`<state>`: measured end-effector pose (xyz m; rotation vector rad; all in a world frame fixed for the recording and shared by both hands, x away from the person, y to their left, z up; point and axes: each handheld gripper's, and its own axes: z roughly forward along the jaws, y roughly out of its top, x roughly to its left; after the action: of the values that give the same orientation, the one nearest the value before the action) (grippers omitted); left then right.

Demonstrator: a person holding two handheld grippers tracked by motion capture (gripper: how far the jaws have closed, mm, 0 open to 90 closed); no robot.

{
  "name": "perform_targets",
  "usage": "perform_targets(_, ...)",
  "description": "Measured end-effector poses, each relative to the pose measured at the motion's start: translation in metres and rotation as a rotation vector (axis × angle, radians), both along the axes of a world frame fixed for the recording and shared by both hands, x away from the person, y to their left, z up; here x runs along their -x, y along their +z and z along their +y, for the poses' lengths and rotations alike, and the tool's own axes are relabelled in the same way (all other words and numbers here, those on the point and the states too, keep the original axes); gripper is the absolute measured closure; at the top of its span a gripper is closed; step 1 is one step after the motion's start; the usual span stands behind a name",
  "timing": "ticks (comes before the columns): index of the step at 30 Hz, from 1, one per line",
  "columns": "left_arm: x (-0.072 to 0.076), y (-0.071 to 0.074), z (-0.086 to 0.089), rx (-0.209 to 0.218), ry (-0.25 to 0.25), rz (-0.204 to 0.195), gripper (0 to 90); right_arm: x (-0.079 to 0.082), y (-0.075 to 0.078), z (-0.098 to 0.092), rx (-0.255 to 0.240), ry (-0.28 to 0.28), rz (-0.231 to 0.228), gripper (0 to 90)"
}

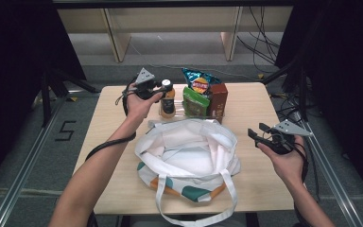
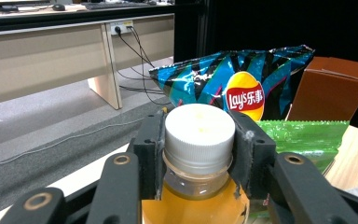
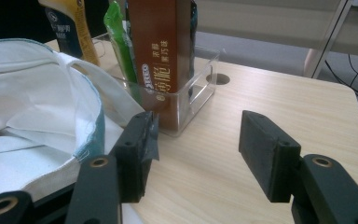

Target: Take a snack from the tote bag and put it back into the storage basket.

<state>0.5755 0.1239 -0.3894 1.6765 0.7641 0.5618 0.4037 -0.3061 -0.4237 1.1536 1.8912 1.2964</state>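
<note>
At the far left of the wooden table (image 1: 255, 101), the left gripper (image 2: 198, 140) clamps its black pads on the white cap of the clear plastic bottle of amber drink (image 2: 198, 186), which stands upright just beside the blue crisp bag (image 2: 242, 79), green packet (image 2: 303, 137) and brown carton (image 2: 333, 88). Over the table's right side, the right gripper (image 3: 193, 149) holds its jaws apart with nothing between them, beside the open white cloth tote bag (image 1: 189, 153) with teal and orange patches.

Left gripper (image 2: 199, 149) clamps the white cap (image 2: 199, 132) of an amber drink bottle (image 2: 196, 205). Behind: blue chip bag (image 2: 233, 79), green packet (image 2: 303, 137), brown carton (image 2: 331, 88).
</note>
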Motion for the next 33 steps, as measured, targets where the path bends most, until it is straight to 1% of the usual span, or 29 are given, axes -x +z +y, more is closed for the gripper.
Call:
perform_targets(1,0.000,0.000,0.000,0.000,0.000,0.000,58.5,0.000,0.000,0.000,0.000,0.000,0.000,45.9)
perform_targets(2,0.000,-0.001,0.000,0.002,0.000,0.004,58.5,0.001,-0.001,0.001,-0.022,-0.004,0.016,46.0)
perform_targets(8,0.000,-0.003,0.000,-0.003,0.001,0.008,58.5,0.002,0.000,0.001,-0.020,-0.012,0.020,45.9)
perform_targets(9,0.000,-0.003,0.000,-0.003,0.001,0.011,58.5,0.001,0.000,0.001,-0.022,-0.008,0.013,46.0)
perform_targets(21,0.000,-0.009,0.001,-0.007,0.003,0.018,58.4,0.001,-0.001,0.002,-0.023,-0.004,0.017,46.0)
perform_targets(26,0.000,-0.011,0.002,-0.019,-0.001,0.023,58.4,0.001,-0.001,0.002,-0.026,-0.003,0.018,46.0)
perform_targets(29,0.000,-0.012,0.001,-0.014,0.001,0.026,58.4,0.001,-0.001,0.002,-0.026,-0.002,0.017,46.0)
perform_targets(30,0.000,-0.013,0.002,-0.016,0.003,0.026,58.4,0.001,0.000,0.002,-0.028,-0.002,0.026,46.0)
perform_targets(33,0.000,-0.014,0.002,-0.020,0.003,0.029,58.4,0.001,-0.001,0.002,-0.025,-0.002,0.017,46.0)
